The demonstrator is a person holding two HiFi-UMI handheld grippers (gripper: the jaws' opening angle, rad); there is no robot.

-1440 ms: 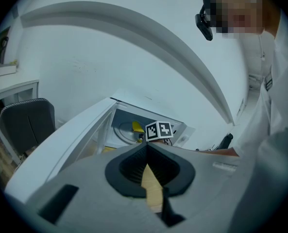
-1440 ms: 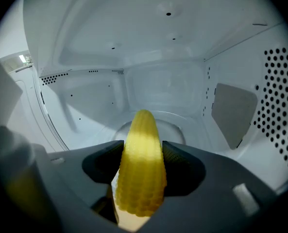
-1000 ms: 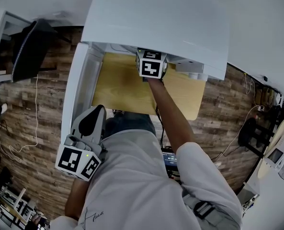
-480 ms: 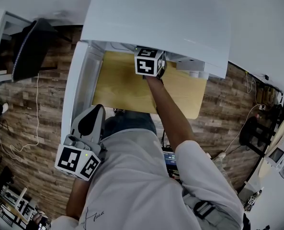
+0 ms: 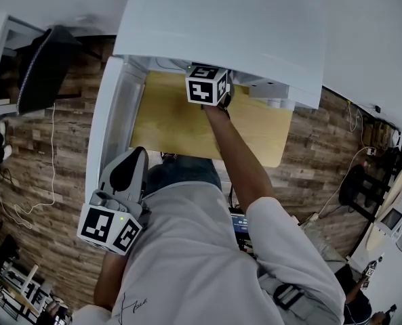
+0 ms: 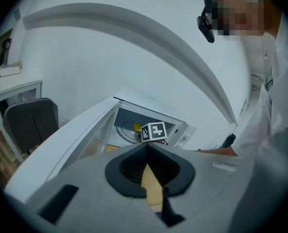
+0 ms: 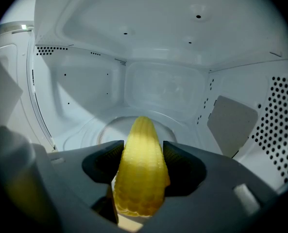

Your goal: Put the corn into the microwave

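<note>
A yellow corn cob (image 7: 141,171) sits upright between the jaws of my right gripper (image 7: 143,154), which is shut on it. That gripper is inside the white microwave (image 5: 221,26), over the round glass turntable (image 7: 107,127). From the head view only its marker cube (image 5: 207,87) shows at the microwave's mouth; its jaws are hidden there. In the left gripper view the corn (image 6: 130,127) shows as a small yellow spot in the cavity behind that cube. My left gripper (image 5: 125,171) hangs low by the open door (image 5: 112,114), shut and holding nothing.
The microwave stands on a light wooden table (image 5: 173,124). A perforated side wall (image 7: 275,120) is close on the right inside the cavity. A dark chair (image 5: 41,66) stands at the left on the wood-plank floor, with cables lying nearby.
The right gripper's marker cube has rolled and shifted slightly left at the microwave's mouth. The left gripper has stayed where it was.
</note>
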